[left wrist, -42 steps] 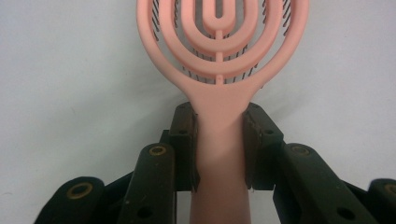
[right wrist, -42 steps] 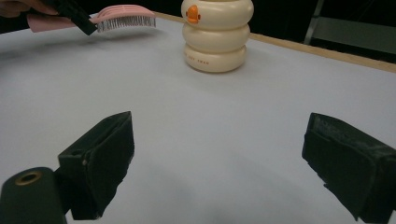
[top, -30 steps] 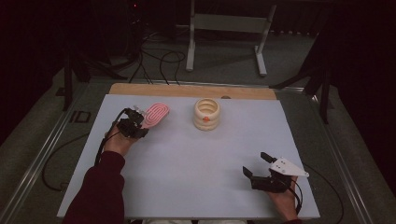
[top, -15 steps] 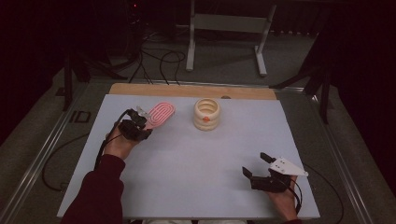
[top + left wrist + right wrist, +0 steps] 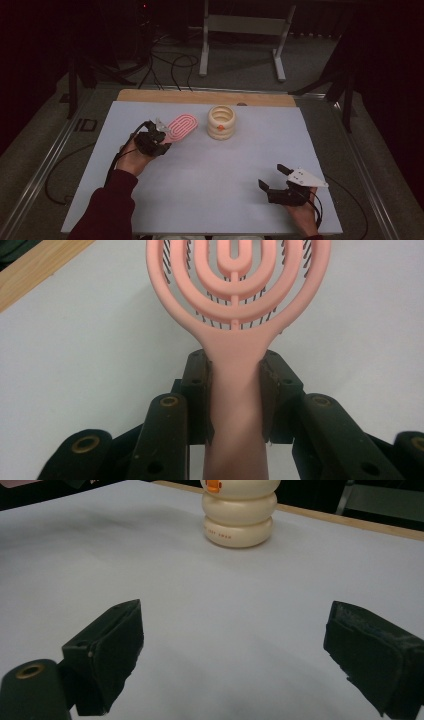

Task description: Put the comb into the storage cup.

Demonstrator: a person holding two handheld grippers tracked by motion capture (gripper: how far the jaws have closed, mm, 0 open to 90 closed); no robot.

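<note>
High view: the left gripper [image 5: 159, 134] clamps the handle of a pink hairbrush [image 5: 181, 126], whose looped head lies just ahead of it on the white table [image 5: 200, 170]. A cream ringed holder [image 5: 221, 121] stands near the brush head, apart from it. The right gripper [image 5: 274, 178] sits well apart, spread wide over bare table.

Left gripper view: both jaws press the hairbrush [image 5: 235, 330] handle between them, head beyond the tips.

Right gripper view: jaws gape, holding nothing; the ringed holder [image 5: 238, 516] stands far ahead.
</note>
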